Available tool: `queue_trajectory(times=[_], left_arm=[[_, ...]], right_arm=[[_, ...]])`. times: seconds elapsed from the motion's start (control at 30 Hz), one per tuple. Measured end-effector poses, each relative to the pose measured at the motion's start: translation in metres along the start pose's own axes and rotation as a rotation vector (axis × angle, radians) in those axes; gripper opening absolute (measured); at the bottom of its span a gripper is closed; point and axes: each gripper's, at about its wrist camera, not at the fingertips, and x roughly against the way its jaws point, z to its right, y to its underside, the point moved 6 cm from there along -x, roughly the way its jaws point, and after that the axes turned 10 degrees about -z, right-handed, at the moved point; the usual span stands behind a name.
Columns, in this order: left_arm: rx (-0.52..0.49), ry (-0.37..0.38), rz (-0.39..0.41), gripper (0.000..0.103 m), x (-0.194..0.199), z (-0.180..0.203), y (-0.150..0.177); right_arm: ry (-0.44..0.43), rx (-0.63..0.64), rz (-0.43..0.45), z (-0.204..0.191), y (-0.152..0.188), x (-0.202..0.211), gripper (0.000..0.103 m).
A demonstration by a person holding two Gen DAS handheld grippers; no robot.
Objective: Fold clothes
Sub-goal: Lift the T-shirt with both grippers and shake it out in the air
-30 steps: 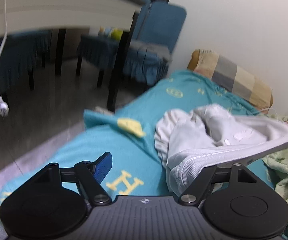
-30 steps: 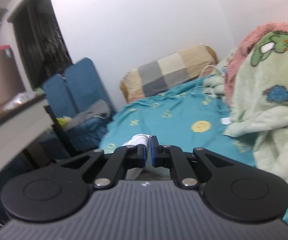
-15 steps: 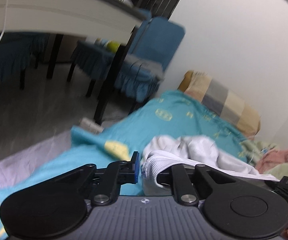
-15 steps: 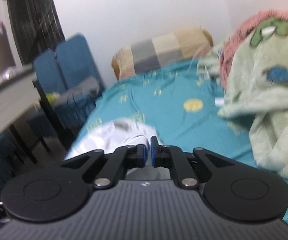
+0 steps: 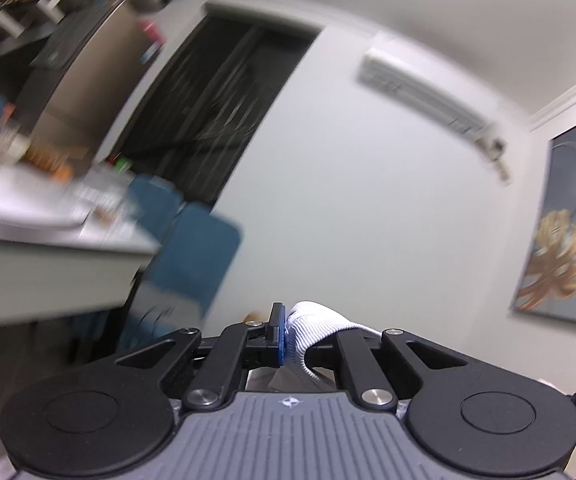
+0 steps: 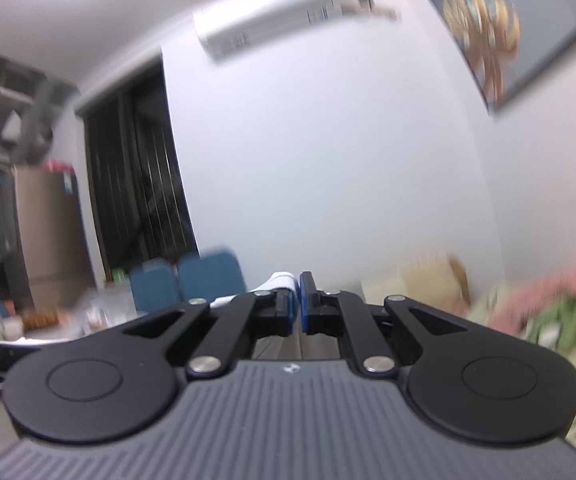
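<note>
My left gripper (image 5: 288, 334) is shut on the ribbed hem of a white garment (image 5: 317, 326), which bunches over the right finger and hangs down out of sight. My right gripper (image 6: 296, 304) is shut on another part of the white garment (image 6: 282, 281), a small fold showing above the left finger. Both grippers are raised and tilted up toward the wall, so the bed and the rest of the garment are hidden.
A grey table (image 5: 48, 248) with clutter and blue chairs (image 5: 192, 256) stand at the left. A dark doorway (image 6: 140, 184), an air conditioner (image 6: 272, 16) and a framed picture (image 5: 567, 232) are on the walls. A pillow (image 6: 427, 280) and blankets (image 6: 547, 312) lie at the right.
My left gripper closed on the garment's hem. Both grippers lifted and tilted upward with the garment, so the bed dropped out of view.
</note>
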Motion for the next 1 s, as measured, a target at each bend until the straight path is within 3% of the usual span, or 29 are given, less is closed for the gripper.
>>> queue_trajectory(times=[0.17,0.3,0.43,0.57,0.7,0.87,1.0], left_arm=[[-0.066,0.068,0.079,0.007,0.061,0.046,-0.076],[-0.097,0.104,0.121,0.007,0.111,0.071,-0.121],[-0.104,0.123,0.132,0.007,0.151,0.089,-0.147],[-0.121,0.116,0.118,0.007,0.165,0.096,-0.157],[-0.117,0.102,0.054,0.007,0.126,0.085,-0.141],[-0.155,0.055,-0.02,0.008,0.03,0.05,-0.096],[-0.145,0.023,-0.11,0.008,-0.069,0.016,-0.049]], right_arm=[[-0.054,0.003,0.111,-0.025,-0.086,0.073,0.006],[-0.077,0.044,0.195,-0.048,-0.133,0.137,0.006],[-0.078,0.086,0.23,-0.069,-0.16,0.18,0.006],[-0.042,0.117,0.211,-0.072,-0.161,0.181,0.006],[-0.021,0.092,0.133,-0.06,-0.14,0.148,0.006],[0.029,0.079,0.033,-0.035,-0.096,0.078,0.006],[0.068,0.057,-0.06,-0.004,-0.054,-0.001,0.007]])
